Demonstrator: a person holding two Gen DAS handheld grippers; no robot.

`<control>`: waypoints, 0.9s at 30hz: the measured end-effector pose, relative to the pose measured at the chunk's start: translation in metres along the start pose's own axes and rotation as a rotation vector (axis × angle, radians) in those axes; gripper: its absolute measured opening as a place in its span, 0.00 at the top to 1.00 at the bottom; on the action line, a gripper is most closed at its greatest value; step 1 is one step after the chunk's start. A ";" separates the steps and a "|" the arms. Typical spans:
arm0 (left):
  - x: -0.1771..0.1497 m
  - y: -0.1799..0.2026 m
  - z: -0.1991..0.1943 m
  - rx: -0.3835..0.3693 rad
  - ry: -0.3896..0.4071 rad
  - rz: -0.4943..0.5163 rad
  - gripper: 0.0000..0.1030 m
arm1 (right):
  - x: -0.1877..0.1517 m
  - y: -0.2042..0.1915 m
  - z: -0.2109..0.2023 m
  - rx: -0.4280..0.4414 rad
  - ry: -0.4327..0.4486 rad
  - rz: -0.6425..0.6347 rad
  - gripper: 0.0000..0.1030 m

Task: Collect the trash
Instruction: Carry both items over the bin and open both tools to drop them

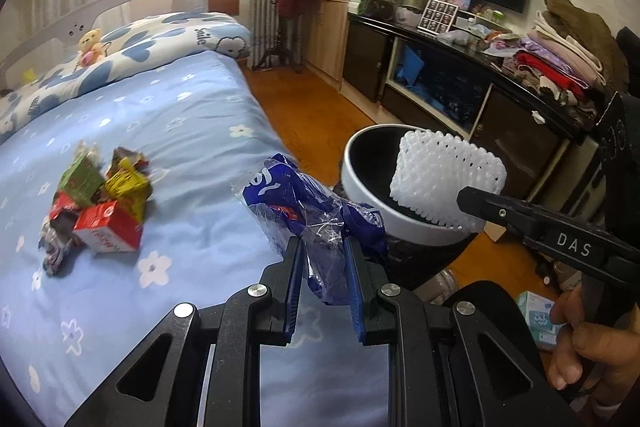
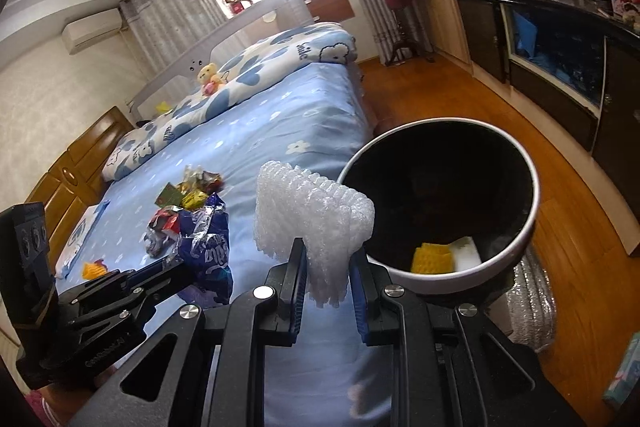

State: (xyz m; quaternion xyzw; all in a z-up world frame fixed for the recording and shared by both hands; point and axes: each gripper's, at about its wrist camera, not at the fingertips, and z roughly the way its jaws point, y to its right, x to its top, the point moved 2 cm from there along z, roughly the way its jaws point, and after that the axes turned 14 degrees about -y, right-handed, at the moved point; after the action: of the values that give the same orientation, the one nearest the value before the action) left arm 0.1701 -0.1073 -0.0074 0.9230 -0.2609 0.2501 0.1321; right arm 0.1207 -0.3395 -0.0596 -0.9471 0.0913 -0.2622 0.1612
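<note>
Trash still crowds the blue flowered bedsheet (image 1: 192,131) left of the fingers — one heap of crumpled cartons and wrappers (image 1: 96,211). Left gripper (image 1: 322,247) is clamped on one blue plastic wrapper (image 1: 304,203); right gripper (image 2: 330,261) is clamped on one white foam net (image 2: 312,219). Just right of both waits one white-rimmed bin (image 2: 496,267) — two scraps inside, wooden floor (image 2: 572,187) beneath.

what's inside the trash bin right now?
In the right wrist view, the trash bin holds a yellow foam net and a white piece against its near wall. The rest of the inside is dark; the white foam net covers part of its near rim.
</note>
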 end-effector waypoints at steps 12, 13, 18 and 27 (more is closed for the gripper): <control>0.034 0.028 0.027 -0.045 -0.004 0.083 0.81 | 0.010 0.038 -0.008 -0.078 0.007 0.067 0.80; 0.036 0.029 0.028 -0.048 -0.005 0.088 0.81 | 0.012 0.041 -0.008 -0.082 0.005 0.071 0.80; 0.051 0.038 0.042 -0.057 -0.015 0.118 0.80 | 0.018 0.054 -0.008 -0.109 -0.005 0.094 0.80; 0.071 0.038 0.065 -0.094 -0.055 0.147 0.79 | 0.027 0.068 -0.001 -0.134 -0.036 0.106 0.80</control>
State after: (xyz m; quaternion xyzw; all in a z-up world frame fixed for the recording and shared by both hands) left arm 0.2270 -0.1930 -0.0200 0.9007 -0.3428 0.2210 0.1495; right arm 0.1369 -0.4097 -0.0696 -0.9541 0.1561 -0.2295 0.1126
